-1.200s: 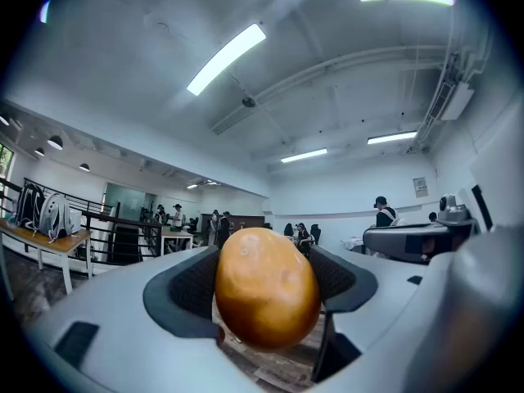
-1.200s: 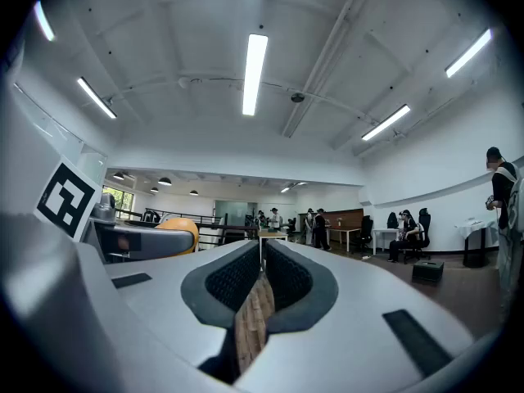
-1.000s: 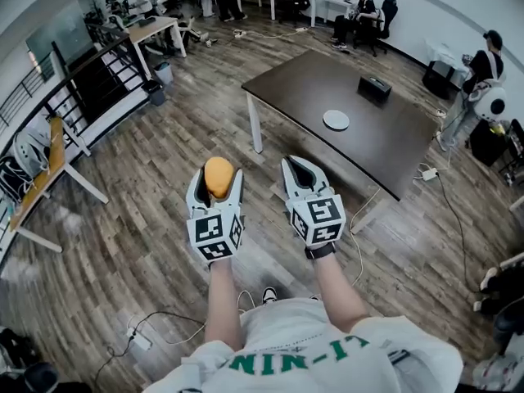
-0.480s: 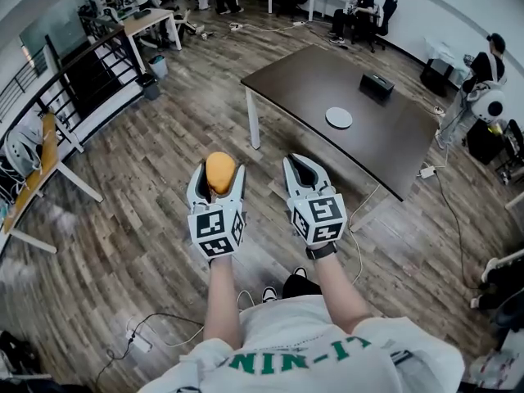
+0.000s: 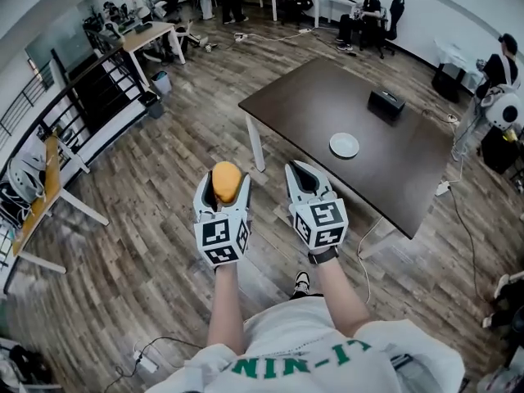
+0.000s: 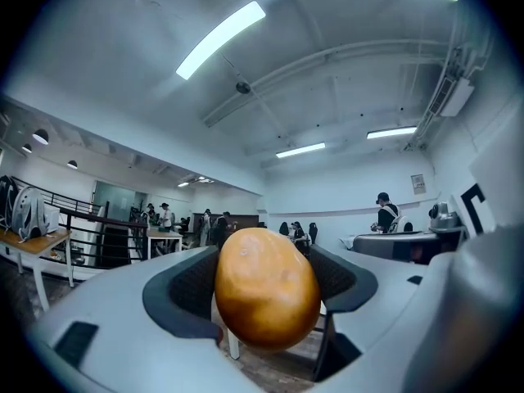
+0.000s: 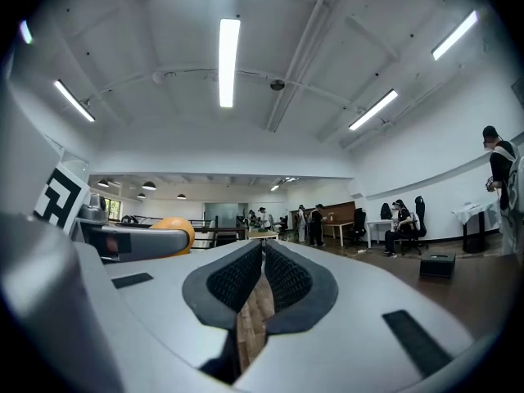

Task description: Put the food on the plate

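So the left claw (image 5: 223,193) is pinching the food (image 6: 267,289) between its two dark pads. They stand pretty wide because the thing is fat, and it sits up near the tips with its top poking out above them. The right claw (image 7: 262,281) is pressed together with nothing in it, riding just beside the left one.

My take on doing this bit well: it's a carry, so an even squeeze matters, not more of it. The food is rounded and smooth, so I'd guess it can squirt out forward if the pads bite harder or the claw tips down. Level claw, walk it over the desk (image 5: 327,97), come in low over the plate (image 5: 344,145), and only spread the pads once it's touching or nearly touching the plate. Otherwise it probably rolls off. The plate is well ahead of the claws, about mid-desk, with a black box (image 5: 386,103) further back, so there's room.

The food itself is egg-shaped, orange-brown and a bit glossy, with faint dimples in the skin. Potato or a bun, honestly can't tell which.
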`<state>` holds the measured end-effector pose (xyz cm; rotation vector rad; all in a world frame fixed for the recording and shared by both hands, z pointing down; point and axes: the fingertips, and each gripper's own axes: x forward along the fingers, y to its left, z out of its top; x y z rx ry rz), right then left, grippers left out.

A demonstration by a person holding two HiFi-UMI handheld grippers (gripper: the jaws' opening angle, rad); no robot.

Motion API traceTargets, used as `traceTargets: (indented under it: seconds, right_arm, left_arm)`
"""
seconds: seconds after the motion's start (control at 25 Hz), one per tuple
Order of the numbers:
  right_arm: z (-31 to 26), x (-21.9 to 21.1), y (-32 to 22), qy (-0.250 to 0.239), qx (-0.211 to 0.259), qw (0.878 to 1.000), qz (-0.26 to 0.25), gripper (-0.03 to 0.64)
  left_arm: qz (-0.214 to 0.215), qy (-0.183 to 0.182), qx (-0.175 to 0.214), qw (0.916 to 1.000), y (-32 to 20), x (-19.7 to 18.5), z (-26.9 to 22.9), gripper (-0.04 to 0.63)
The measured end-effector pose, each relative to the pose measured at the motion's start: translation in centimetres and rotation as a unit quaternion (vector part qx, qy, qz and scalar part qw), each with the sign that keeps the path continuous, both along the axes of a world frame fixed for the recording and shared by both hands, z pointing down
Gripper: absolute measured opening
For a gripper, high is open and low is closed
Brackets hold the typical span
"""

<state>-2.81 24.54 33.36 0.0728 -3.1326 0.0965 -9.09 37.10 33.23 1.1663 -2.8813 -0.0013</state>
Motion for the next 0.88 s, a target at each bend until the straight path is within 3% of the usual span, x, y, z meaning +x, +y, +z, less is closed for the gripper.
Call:
traceTargets:
  seconds: [0.24,0.56,0.88]
  right_arm:
    - [0.3,-3.4,-8.5,0.003,-0.006,1.000,-0.010,0.026]
    - [4.3,-7.0,-14.3,0.036,-0.030,0.999,-0.020,0.026]
    - [7.0,-11.4,-22.0,0.055,-0.040,0.997,0.027,0.026]
  left_arm:
    - [-0.001,0.001,0.009,1.0000,-8.6,-3.2,0.3,0.357]
    - [0.010,0.018,-0.010,0.9997,-15.7,-7.5,2.3,0.357]
    - [0.075,0.040,-0.014,0.9963,-26.2,-12.6,5.7,0.357]
